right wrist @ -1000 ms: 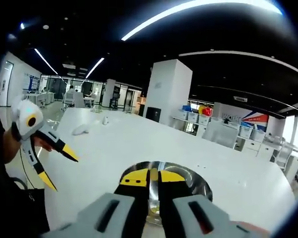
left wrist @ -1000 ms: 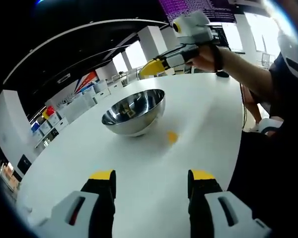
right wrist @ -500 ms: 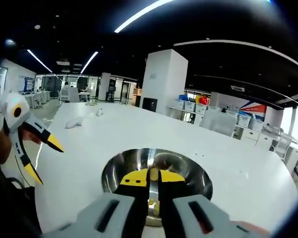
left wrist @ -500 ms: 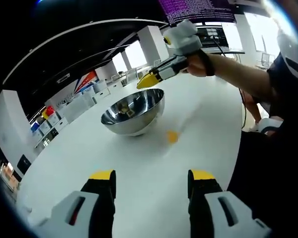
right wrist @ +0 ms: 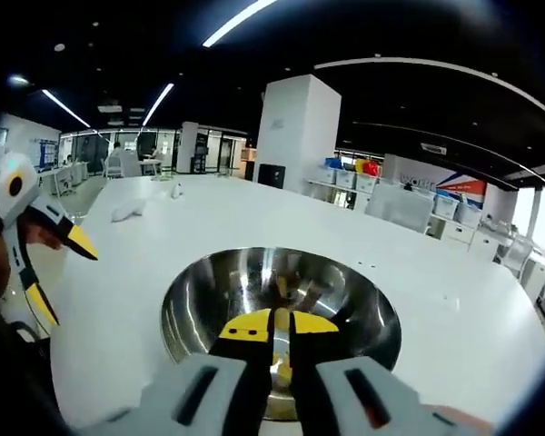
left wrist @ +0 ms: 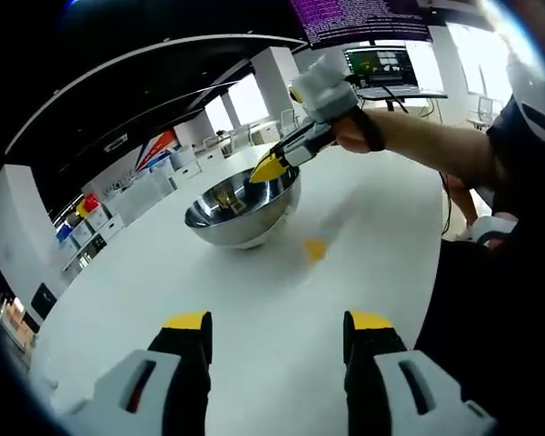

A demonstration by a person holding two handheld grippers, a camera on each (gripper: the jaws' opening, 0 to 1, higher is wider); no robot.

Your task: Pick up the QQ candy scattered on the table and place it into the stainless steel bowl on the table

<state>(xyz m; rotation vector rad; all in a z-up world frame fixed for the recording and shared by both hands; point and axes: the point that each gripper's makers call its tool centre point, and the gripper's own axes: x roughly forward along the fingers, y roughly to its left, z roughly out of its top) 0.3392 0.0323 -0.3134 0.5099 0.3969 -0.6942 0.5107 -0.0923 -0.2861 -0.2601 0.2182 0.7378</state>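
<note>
One yellow QQ candy lies on the white table just beside the stainless steel bowl. I see my right gripper above the bowl, jaws pinched on another candy. My left gripper hovers with jaws spread.

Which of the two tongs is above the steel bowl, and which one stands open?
The right tongs, jaws closed, hang over the stainless steel bowl. The left tongs stand open above bare table, short of the yellow candy.
</note>
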